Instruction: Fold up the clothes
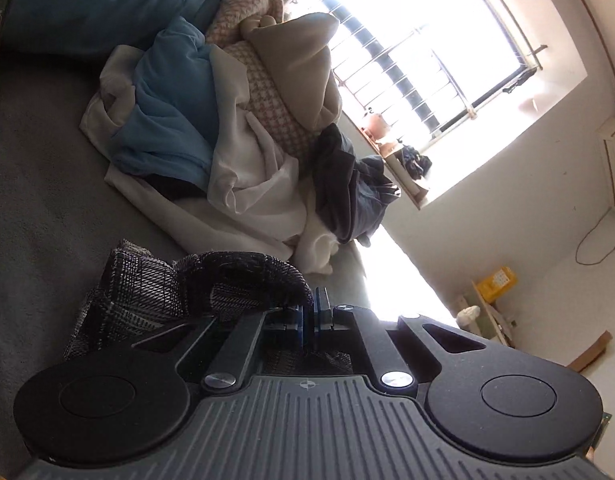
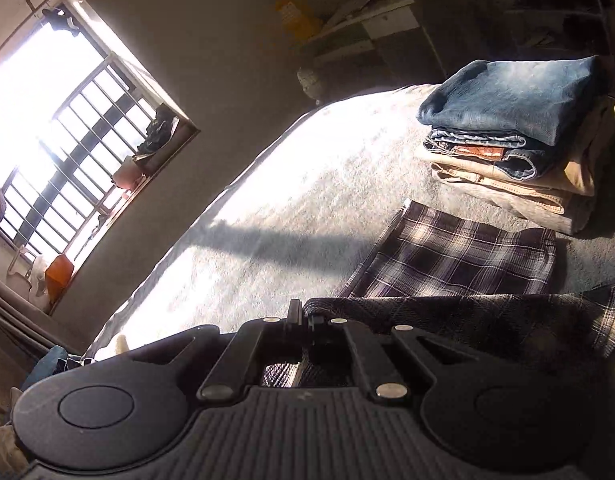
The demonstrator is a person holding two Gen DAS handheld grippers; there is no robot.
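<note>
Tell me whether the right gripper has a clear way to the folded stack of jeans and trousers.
Probably not yet: the right gripper has its jaws shut on the plaid garment, which lies between it and the folded stack. The bed surface around is otherwise free.

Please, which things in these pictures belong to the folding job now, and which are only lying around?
In the job:
- plaid garment, held by both grippers
- left gripper, jaws shut on it
- right gripper, jaws shut on it
- folded stack
- unfolded pile

Only lying around:
- blue pillow
- yellow box
- things on the windowsill
</note>
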